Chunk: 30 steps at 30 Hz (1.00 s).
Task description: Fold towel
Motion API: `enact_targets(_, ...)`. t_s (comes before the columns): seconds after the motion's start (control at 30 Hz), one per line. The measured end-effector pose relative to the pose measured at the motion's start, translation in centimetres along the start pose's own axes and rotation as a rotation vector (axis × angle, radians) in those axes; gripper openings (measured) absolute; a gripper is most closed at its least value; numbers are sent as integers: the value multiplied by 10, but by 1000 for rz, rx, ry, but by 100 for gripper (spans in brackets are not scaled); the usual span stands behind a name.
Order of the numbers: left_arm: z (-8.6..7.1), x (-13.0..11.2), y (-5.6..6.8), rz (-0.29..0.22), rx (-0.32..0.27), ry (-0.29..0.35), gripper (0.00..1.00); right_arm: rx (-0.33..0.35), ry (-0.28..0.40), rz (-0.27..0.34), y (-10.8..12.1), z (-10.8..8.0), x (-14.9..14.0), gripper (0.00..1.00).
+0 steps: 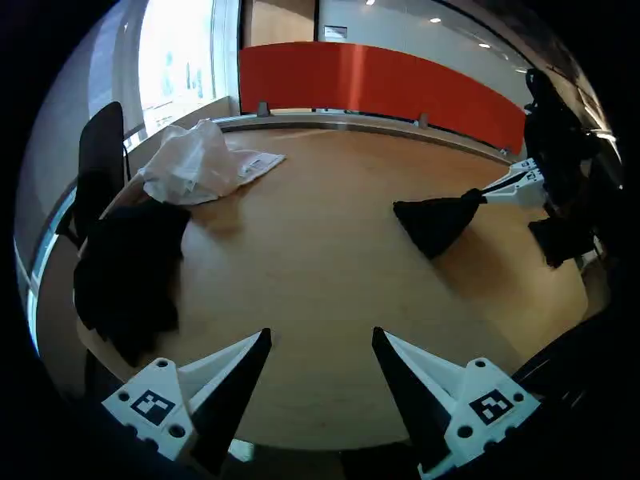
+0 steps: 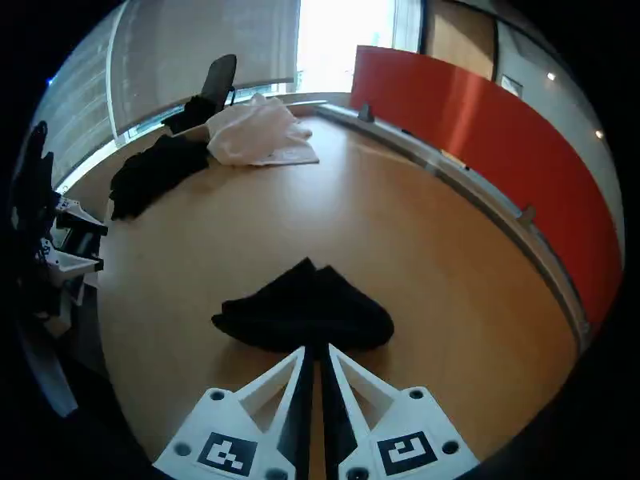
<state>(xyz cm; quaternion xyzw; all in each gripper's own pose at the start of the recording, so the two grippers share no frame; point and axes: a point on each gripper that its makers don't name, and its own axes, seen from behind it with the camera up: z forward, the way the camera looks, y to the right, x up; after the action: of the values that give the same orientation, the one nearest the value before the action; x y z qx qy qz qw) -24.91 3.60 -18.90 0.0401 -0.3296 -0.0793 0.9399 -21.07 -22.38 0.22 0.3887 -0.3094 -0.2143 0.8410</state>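
A small black towel (image 2: 308,312) lies bunched in a wedge on the wooden table (image 2: 416,264). My right gripper (image 2: 317,352) is shut on its near edge, the two fingers almost touching. In the left gripper view the same towel (image 1: 436,222) hangs from the right gripper (image 1: 482,194) at the right, fanning down onto the table (image 1: 320,240). My left gripper (image 1: 321,332) stands open above the table's near edge with nothing between its fingers, well apart from the towel. The left gripper (image 2: 90,244) also appears at the left edge of the right gripper view.
A heap of white cloth (image 1: 192,164) and a dark cloth pile (image 1: 128,272) lie at the table's left side. A black chair (image 1: 100,160) stands behind them. A red panel (image 1: 384,84) runs along the table's far edge. The person's dark sleeve (image 1: 560,144) is at right.
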Motion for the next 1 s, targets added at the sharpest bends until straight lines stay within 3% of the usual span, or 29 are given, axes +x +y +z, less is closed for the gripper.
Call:
enact_targets(0.27, 0, 10, 5, 19, -14, 17, 94, -44, 76, -10, 25, -21, 43, 5)
enact_targets(0.47, 2, 16, 8, 30, -25, 25, 94, -74, 110, 4, 41, -38, 59, 5)
enact_targets(1.0, 6, 24, 16, 41, -48, 30, 94, -154, 110, 62, 101, -86, 38, 5)
